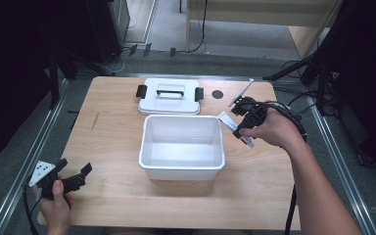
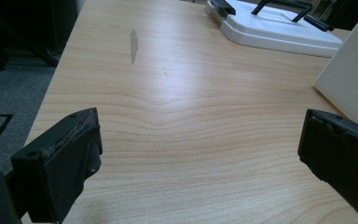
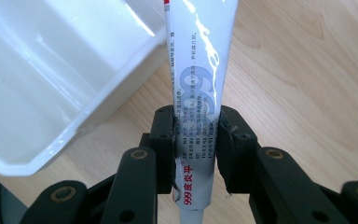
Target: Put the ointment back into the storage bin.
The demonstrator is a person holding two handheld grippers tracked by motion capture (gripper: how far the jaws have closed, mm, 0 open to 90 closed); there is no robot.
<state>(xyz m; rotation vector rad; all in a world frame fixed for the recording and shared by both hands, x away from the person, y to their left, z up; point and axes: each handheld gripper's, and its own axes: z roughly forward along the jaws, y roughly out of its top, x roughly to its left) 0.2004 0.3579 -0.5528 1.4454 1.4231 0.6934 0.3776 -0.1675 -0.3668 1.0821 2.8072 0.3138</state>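
A white plastic bin (image 1: 182, 147) stands open in the middle of the wooden table. Its white lid (image 1: 169, 96) with a black handle and black clips lies flat just behind it. My right gripper (image 1: 239, 128) is shut on a white ointment tube (image 1: 229, 121) with red and grey print, held above the table just off the bin's right rim. In the right gripper view the tube (image 3: 199, 93) stands up between the jaws, with the bin (image 3: 51, 84) at left. My left gripper (image 1: 73, 177) rests open near the table's front left corner, nothing between its fingers (image 2: 65, 158).
A grey smear (image 2: 133, 45) marks the table (image 1: 117, 137) at left. A small dark round hole (image 1: 217, 94) sits right of the lid. Metal rails run along both sides of the table, and tripod legs and cables stand at the back right.
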